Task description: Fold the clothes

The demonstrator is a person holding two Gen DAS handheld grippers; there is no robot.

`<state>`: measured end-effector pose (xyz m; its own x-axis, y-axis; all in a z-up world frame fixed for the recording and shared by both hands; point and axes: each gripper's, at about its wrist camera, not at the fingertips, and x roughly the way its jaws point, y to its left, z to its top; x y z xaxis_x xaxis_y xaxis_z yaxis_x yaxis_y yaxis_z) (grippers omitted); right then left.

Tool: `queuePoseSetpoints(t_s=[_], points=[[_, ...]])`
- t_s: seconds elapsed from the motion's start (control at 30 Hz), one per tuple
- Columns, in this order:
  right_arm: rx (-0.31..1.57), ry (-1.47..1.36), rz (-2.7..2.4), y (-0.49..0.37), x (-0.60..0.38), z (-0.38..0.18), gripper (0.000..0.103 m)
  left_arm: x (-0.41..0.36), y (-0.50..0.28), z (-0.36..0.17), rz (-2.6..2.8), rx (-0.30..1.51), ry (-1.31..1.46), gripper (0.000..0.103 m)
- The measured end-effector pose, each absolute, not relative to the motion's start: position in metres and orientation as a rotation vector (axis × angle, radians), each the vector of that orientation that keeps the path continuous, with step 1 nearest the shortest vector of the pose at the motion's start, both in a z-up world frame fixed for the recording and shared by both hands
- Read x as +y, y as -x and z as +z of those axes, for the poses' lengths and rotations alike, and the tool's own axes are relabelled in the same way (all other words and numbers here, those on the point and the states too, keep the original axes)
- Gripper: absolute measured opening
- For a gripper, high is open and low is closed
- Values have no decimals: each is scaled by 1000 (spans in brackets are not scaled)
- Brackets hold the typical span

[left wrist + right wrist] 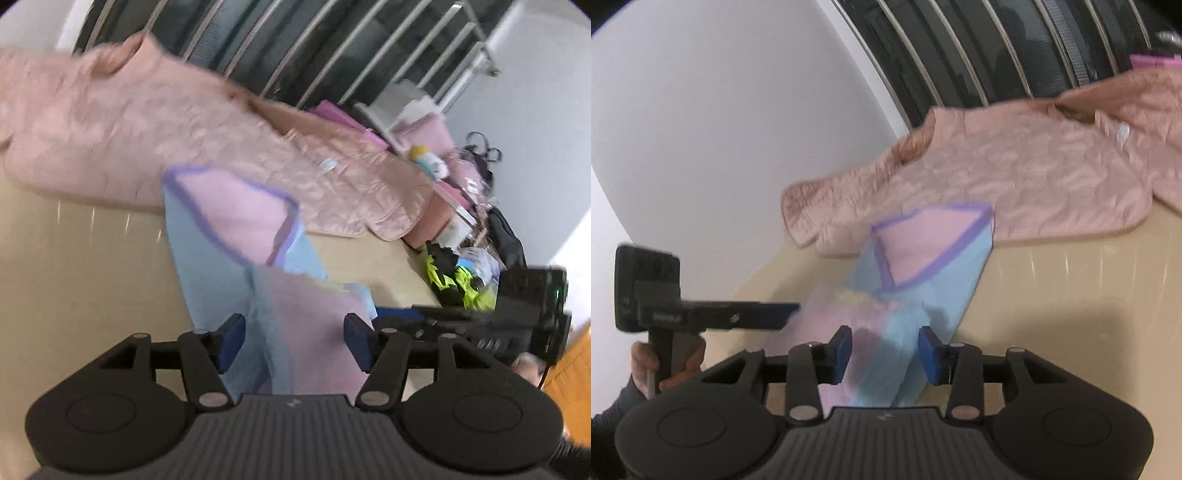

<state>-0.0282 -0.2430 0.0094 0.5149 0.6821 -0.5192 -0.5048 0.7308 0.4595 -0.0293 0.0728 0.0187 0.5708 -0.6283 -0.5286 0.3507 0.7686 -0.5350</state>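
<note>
A light blue and pink garment (236, 236) with purple trim lies on the beige table (74, 258); it also shows in the right wrist view (923, 254). My left gripper (293, 341) is open, its blue pads either side of the garment's near end, just above it. My right gripper (884, 354) is open too, its pads straddling the same near end. Each gripper shows in the other's view, the right one (480, 321) beside my left, the left one (701, 314) beside my right. A pink quilted jacket (184, 129) lies behind the garment.
The pink jacket (1015, 173) spreads along the table's back edge under a barred window (997, 48). A pile of bags, pink cloth and a neon yellow item (458, 284) sits at the table's right end. A white wall (720, 129) is to the left.
</note>
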Motion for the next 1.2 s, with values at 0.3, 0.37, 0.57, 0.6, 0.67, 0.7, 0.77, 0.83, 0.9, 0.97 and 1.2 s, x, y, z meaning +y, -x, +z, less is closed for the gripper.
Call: queuePoseSetpoints(t_s=[0.3, 0.37, 0.57, 0.6, 0.67, 0.7, 0.77, 0.83, 0.9, 0.97, 1.2], points=[[635, -212, 725, 21, -224, 29, 2, 87, 45, 21, -551, 665, 454, 8], [628, -195, 714, 16, -222, 31, 2, 87, 39, 16, -519, 672, 455, 9], [642, -162, 628, 9, -220, 25, 2, 90, 22, 1, -477, 643, 485, 33], [645, -157, 614, 7, -220, 24, 5, 92, 22, 1, -483, 642, 507, 42], [649, -146, 585, 5, -220, 22, 12, 97, 21, 3, -461, 639, 512, 47], [652, -141, 571, 4, -220, 21, 17, 98, 21, 5, -444, 650, 495, 47], [652, -153, 561, 2, -222, 21, 44, 99, 21, 7, -454, 646, 492, 47], [645, -205, 584, 0, -229, 25, 48, 99, 16, 7, -451, 668, 510, 47], [667, -242, 612, -5, -228, 23, 48, 97, 7, 5, -437, 708, 528, 44], [706, -237, 615, -13, -219, 17, 46, 91, 0, 3, -436, 741, 509, 24], [704, -177, 583, -9, -202, 9, 2, 80, -5, 7, -490, 682, 492, 5]])
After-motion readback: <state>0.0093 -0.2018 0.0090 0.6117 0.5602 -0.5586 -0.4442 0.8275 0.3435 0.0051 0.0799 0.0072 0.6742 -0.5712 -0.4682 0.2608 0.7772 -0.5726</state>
